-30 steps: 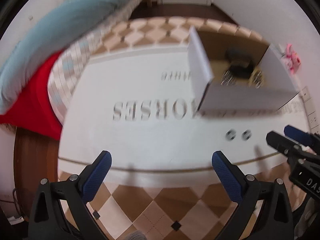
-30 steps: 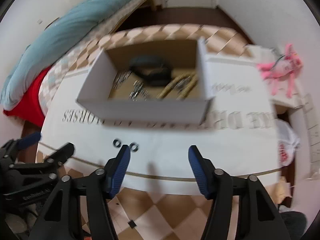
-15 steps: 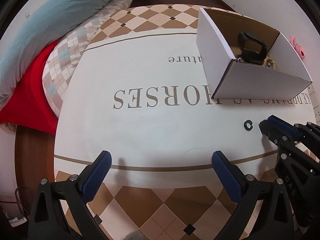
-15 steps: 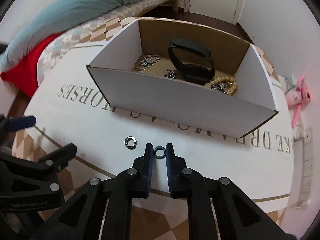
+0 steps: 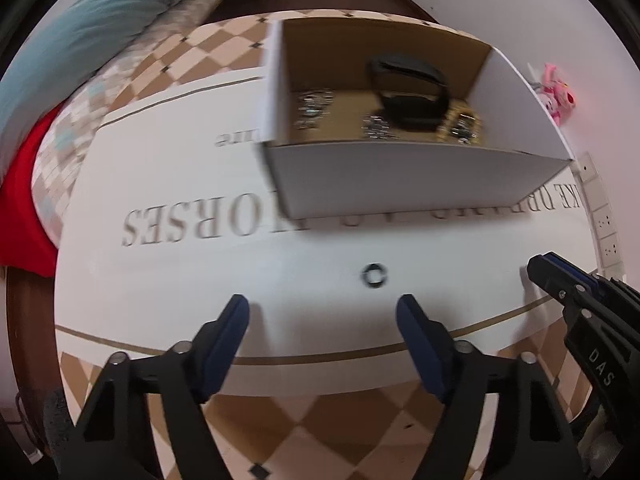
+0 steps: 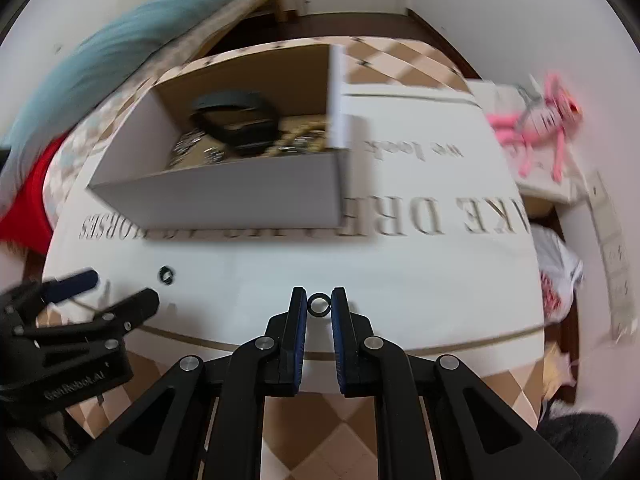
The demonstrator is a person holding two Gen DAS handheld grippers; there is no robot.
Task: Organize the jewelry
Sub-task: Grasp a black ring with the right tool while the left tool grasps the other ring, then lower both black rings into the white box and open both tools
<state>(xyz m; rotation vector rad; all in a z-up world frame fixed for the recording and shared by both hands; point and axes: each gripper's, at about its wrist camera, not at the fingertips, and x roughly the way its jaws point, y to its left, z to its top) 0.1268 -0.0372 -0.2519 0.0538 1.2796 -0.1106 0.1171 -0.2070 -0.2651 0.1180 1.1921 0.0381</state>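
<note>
An open white cardboard box stands on the printed white cloth and holds a black band, beads and small silver pieces. One dark ring lies on the cloth just ahead of my left gripper, which is open and empty; it also shows in the right wrist view. My right gripper is shut on a second dark ring, held between the fingertips above the cloth in front of the box.
A blue-grey duvet and a red cover lie on the bed at the left. A pink toy lies at the right. A white plastic bag sits beyond the cloth's right edge.
My right gripper has lifted the ring it closed on and moved right. My left gripper has moved right, toward the ring left on the cloth, and its jaws have narrowed somewhat.
</note>
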